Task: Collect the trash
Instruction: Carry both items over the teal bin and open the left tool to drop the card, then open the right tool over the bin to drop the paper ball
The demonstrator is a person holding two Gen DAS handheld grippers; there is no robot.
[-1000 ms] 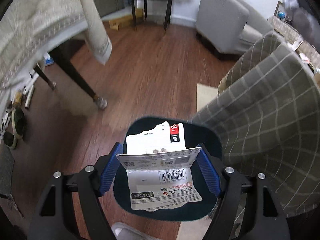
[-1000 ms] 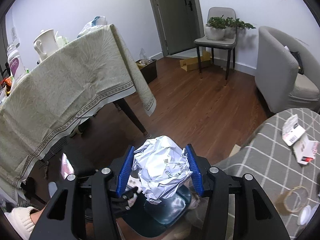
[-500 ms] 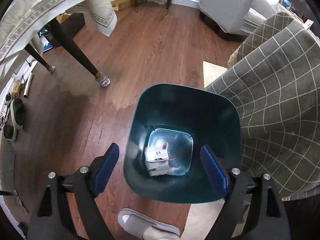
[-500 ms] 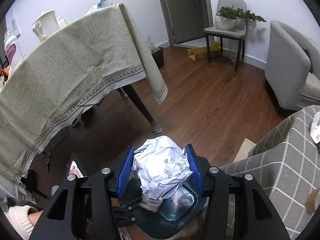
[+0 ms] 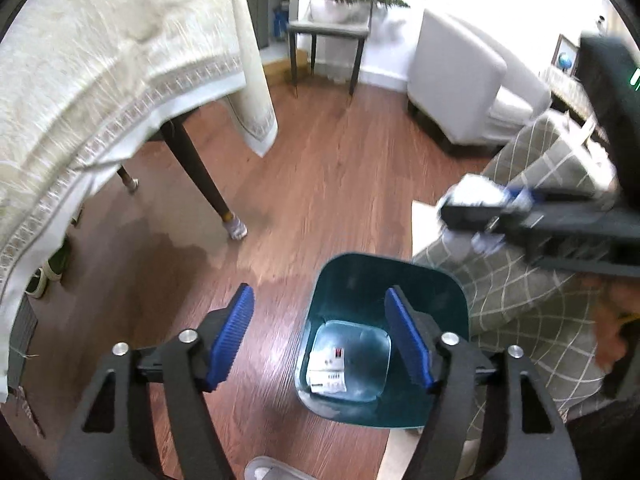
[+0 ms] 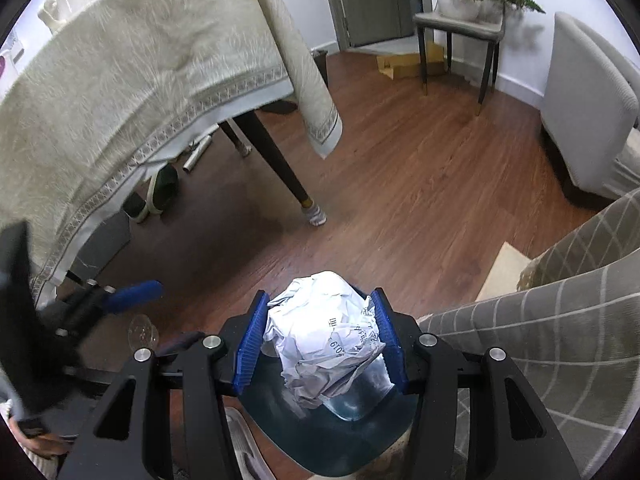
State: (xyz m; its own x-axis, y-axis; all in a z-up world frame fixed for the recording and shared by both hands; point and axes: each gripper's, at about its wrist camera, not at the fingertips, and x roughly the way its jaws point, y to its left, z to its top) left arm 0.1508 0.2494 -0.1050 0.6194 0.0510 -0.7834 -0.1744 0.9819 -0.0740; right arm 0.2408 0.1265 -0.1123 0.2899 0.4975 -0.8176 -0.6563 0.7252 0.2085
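Left gripper (image 5: 318,340): angled steeply down toward the floor, jaws apart with nothing between the blue pads (image 5: 232,336). The jaws have just been closing a little. Its left pad hangs over bare wooden floor (image 5: 340,184), its right pad over the rim of the bin (image 5: 452,300).

Right gripper (image 6: 320,338): also angled down, over the bin's mouth. Both pads press on a ball of crumpled paper (image 6: 324,336), held above the bin. In the left wrist view this gripper enters from the right, blurred, with the paper ball just visible at its tip.

Bin: dark teal, square with rounded corners, standing on the floor tight against the hanging edge of a grey checked cloth (image 5: 528,296). A torn card package (image 5: 328,372) lies on its pale bottom.

Open room: a wide stretch of floor lies beyond the bin, reaching to a chair (image 6: 456,28) with a plant and a grey armchair (image 6: 588,92). To the left, a desk under a cream cloth (image 6: 132,80), one dark leg (image 6: 280,164) near the bin.

Hard to make out: the near rim of the bin is covered by the right gripper's frame in its own view. A pale slipper (image 5: 272,472) is cut off at the bottom edge. A hand (image 5: 612,320) at the right edge is blurred. Shoes under the desk are in shadow.
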